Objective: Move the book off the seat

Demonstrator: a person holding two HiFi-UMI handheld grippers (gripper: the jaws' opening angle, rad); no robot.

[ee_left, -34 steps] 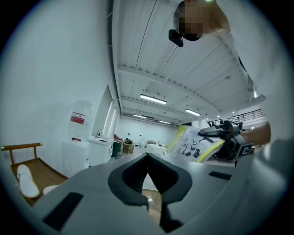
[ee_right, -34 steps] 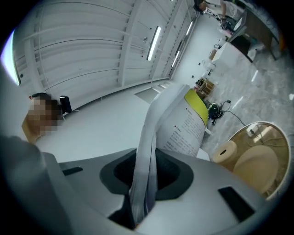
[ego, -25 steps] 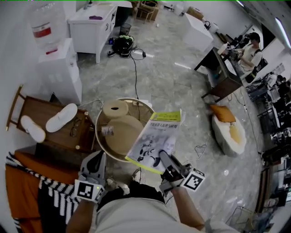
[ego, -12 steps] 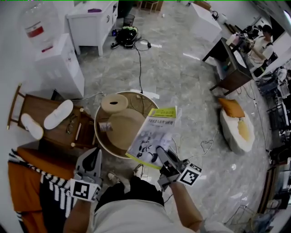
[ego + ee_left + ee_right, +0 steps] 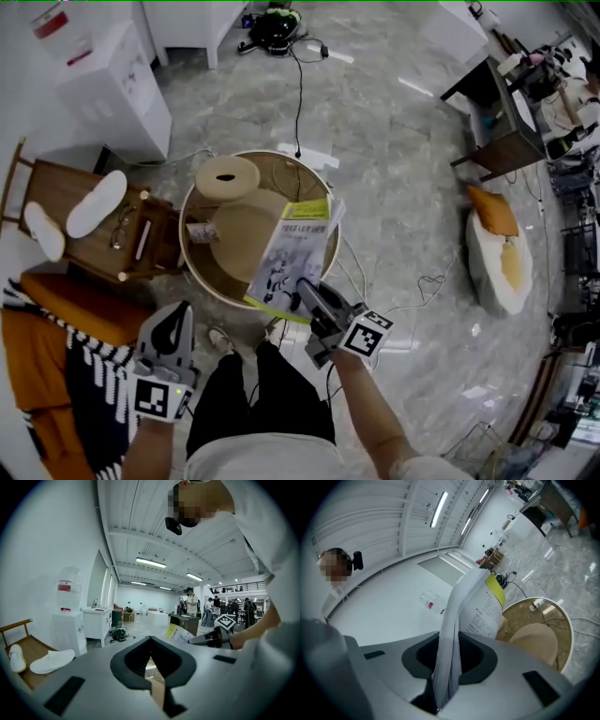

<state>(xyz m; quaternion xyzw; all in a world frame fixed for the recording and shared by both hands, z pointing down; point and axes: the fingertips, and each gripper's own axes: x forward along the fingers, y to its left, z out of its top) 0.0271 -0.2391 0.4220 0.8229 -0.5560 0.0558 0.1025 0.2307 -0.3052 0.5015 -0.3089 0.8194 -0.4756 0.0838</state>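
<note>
The book (image 5: 292, 255) is pinched by its near edge in my right gripper (image 5: 305, 292), whose jaws are clamped narrow on the block of pages. In the right gripper view the book (image 5: 474, 603) stands up out of the jaws, its pages fanning a little and a yellow-green band at its far end. From the head view it hangs over the right side of the round wicker seat (image 5: 192, 277), beside the tan cushion (image 5: 234, 239); I cannot tell whether it touches. My left gripper (image 5: 174, 323) hangs well apart at the left, its jaws barely parted and empty. White slippers (image 5: 97, 202) rest on a wooden rack (image 5: 56, 192) left of the seat.
</note>
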